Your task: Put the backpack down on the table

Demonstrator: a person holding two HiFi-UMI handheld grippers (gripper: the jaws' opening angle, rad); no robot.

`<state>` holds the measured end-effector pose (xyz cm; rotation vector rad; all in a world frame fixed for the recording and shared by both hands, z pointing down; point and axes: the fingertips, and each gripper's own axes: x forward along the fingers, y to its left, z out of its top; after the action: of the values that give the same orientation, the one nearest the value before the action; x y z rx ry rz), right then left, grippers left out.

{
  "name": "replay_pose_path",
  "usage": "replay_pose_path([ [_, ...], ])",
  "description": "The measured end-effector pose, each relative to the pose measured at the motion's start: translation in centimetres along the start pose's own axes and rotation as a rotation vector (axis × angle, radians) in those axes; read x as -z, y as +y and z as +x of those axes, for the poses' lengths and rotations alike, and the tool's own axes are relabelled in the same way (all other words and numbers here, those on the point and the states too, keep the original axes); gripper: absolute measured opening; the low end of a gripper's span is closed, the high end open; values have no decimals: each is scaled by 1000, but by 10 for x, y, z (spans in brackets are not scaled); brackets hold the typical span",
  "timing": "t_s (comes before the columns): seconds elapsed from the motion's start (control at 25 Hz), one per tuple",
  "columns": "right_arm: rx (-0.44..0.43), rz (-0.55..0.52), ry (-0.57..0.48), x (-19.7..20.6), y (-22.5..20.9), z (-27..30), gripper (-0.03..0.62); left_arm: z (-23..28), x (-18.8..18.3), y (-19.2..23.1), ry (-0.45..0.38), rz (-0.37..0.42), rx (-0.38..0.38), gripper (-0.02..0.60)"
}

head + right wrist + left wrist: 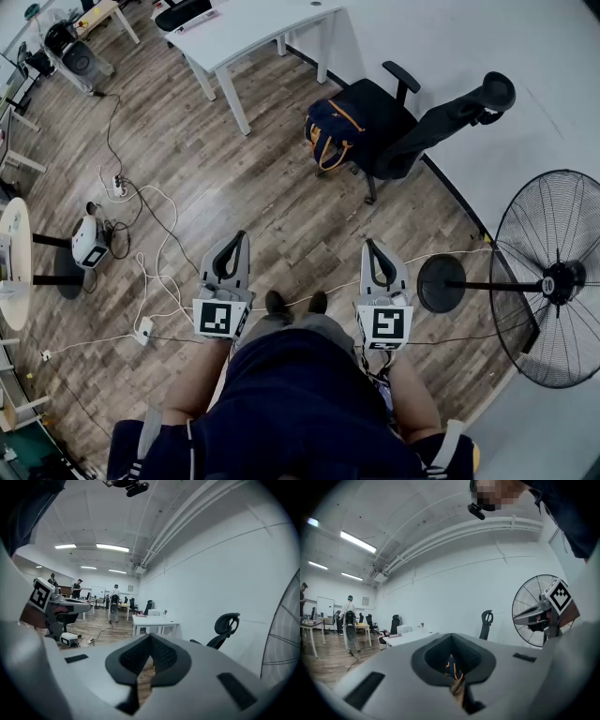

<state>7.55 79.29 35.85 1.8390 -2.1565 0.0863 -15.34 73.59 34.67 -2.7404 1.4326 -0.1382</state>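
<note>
Both tools are held at waist height, side by side with the person's shoes between them, pointing forward. I judge this a carrying posture, since nothing is within reach yet. The left gripper [240, 238] has its jaws pressed together on nothing. The right gripper [369, 246] looks the same, its jaws closed to a thin slit with only floor showing through. Each is smooth grey moulded plastic with dark ribbed pads curving into a teardrop loop, and a marker cube sits at its rear.

Below and ahead of the jaws runs a wood-plank floor [244, 187], with white cables [155, 253] trailing off past the left gripper's outer side. Beyond the right gripper's outer side stands a pedestal fan [553, 277] — a round wire cage on a dark disc base.

Well ahead of both tips, the backpack [330, 131] rests on the seat of a black office chair [450, 117]. It is soft navy fabric with orange trim and looped handles. Farther ahead and off toward the left gripper's side is the white table [253, 28], flat-topped on slim legs — where the bag is meant to go. The bag is untouched, so the task looks not yet begun.
</note>
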Motion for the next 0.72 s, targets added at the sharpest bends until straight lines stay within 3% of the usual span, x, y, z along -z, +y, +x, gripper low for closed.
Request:
replay_pose_path([
  [0.72,-32,-35,-20,-4,4,1,-5,10,3,-8,8,-23,35,2],
])
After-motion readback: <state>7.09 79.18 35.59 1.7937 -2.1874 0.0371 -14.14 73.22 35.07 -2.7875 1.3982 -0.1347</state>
